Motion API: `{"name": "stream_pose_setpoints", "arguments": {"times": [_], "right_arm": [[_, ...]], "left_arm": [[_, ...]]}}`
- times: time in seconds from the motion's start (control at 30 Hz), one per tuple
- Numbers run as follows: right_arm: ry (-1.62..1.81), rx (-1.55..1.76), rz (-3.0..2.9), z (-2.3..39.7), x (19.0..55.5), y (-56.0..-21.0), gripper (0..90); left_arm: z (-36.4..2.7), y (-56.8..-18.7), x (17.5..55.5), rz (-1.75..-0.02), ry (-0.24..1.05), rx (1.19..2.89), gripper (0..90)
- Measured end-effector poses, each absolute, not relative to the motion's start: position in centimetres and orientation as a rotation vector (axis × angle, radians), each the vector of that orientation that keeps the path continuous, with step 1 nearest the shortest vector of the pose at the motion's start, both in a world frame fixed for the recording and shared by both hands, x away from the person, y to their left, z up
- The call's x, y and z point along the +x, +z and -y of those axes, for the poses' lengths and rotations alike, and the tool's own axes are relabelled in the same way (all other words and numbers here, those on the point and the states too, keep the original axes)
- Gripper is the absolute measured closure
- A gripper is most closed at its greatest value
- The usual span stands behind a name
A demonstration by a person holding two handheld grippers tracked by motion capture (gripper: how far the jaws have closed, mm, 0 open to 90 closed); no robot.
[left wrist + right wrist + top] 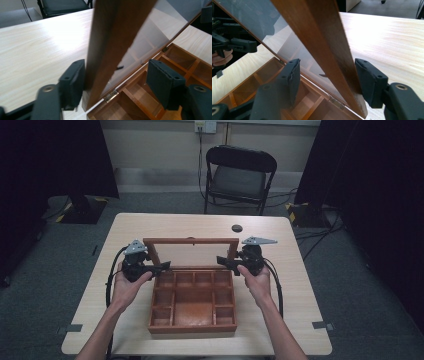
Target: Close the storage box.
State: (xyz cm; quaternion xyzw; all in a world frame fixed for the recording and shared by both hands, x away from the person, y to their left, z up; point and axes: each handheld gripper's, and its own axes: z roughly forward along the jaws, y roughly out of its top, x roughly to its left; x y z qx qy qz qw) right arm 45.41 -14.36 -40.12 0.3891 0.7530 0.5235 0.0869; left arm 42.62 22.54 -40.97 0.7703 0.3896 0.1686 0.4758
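**A:** Whereabouts of the wooden box (192, 327)?

**B:** Middle of the table (150, 225), tray of compartments toward the person. Glazed lid (191, 240) raised on the far edge, standing nearly upright, long axis running left to right.

**A:** And the grippers?

**B:** One at each end of the lid. Left gripper (162, 266) reaching in from the left, right gripper (222, 261) from the right, both about level, pointing inward at each other, forearms rising from below.

**A:** Gripping anything?

**B:** Neither. Left side rail (112, 45) standing between the left jaws, outer pad against or just beside the wood, inner pad well apart. Same on the other side: right side rail (324, 50) between parted jaws, outer pad near, inner pad off the glass.

**A:** Key relation for the coming move?

**B:** Each rail running upward across its jaw gap, just above a hinge (111, 95). Probably ready either to clamp again or to back straight out sideways.
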Motion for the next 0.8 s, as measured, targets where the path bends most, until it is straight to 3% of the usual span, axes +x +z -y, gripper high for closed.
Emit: {"name": "stream_pose_setpoints", "arguments": {"times": [0.8], "right_arm": [[1.544, 1.134, -2.263, 15.0, 43.1, -40.8, 34.9]], "left_arm": [[-24.1, -42.0, 40.5, -1.006, 0.413, 1.833, 30.0]]}}
